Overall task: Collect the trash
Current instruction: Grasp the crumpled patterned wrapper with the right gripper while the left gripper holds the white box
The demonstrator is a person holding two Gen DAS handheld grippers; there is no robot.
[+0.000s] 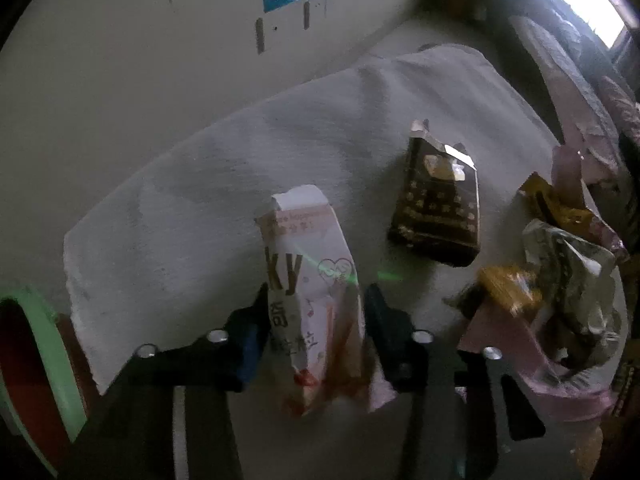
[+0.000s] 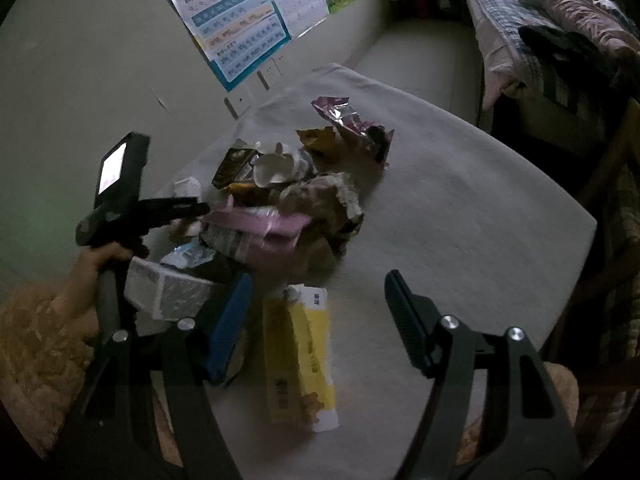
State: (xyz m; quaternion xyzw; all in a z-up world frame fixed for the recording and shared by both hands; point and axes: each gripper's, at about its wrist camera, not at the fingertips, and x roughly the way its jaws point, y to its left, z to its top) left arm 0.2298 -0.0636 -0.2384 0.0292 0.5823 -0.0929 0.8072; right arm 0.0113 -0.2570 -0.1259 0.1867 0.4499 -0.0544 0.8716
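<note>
The left gripper had its jaws pinching a pink-and-white snack box, lifted over the counter. The right gripper held its jaws spread around a yellow box lying flat. The pickup step looked in hand; next, the pink box likely needed carrying to the trash pile at two o'clock. Only the left view showed a dark packet lying apart; only the right showed the yellow box.
</note>
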